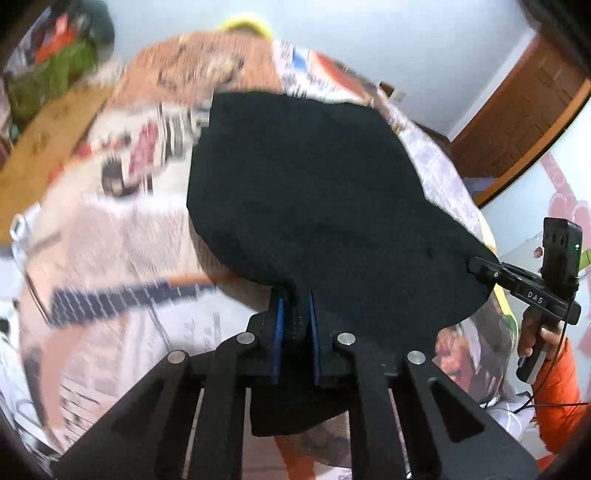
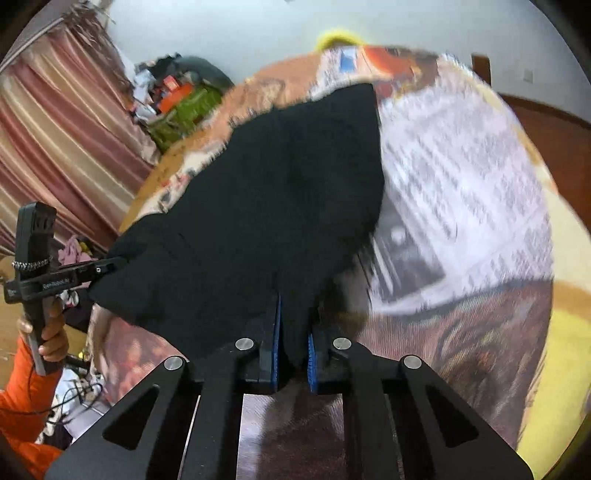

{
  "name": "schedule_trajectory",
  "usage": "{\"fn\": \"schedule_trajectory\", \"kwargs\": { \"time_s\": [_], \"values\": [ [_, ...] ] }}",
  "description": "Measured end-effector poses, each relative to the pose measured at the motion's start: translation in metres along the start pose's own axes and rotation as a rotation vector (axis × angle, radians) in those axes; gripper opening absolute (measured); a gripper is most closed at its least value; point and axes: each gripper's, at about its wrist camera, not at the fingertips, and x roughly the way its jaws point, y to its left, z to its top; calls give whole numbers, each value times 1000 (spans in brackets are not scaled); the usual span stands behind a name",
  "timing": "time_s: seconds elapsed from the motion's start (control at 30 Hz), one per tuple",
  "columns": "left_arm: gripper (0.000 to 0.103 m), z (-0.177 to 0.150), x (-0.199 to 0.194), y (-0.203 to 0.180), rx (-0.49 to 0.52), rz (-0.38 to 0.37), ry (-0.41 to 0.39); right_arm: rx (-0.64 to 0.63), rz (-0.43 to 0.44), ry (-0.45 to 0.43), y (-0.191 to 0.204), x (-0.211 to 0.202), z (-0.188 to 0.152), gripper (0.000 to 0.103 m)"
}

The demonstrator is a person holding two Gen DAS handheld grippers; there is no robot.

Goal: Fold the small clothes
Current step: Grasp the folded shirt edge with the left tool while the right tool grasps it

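Nearest in each wrist view is a pair of blue-padded fingers pressed onto black fabric. The left gripper pinches the near edge of the black garment, with a fold of cloth bunched between its pads and a flap hanging below them. The right gripper does the same at another point on that edge, its pads narrowed to the thickness of the cloth. Each tool also shows in the other's view, off to the side, biting the cloth's rim: the right one at the right of the left view, the left one at the left of the right view. Two separated grips on one edge probably keep that edge taut, so it can be carried over as a straight fold line.

Beyond the fingers the garment spreads away, partly lifted near the grippers and lying farther on upon the table's newspaper covering. The background is motion-blurred. Farther still are a yellow object at the far table edge, a striped curtain at left, and a wooden door at right.
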Motion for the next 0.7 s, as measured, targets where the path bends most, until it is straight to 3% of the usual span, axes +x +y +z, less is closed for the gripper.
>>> {"fn": "schedule_trajectory", "kwargs": {
  "time_s": [0.33, 0.7],
  "values": [
    [12, 89, -27, 5, -2, 22, -150, -107, 2, -162, 25, -22, 62, 9],
    [6, 180, 19, 52, -94, 24, -161, -101, -30, -248, 9, 16, 140, 9]
  ]
}}
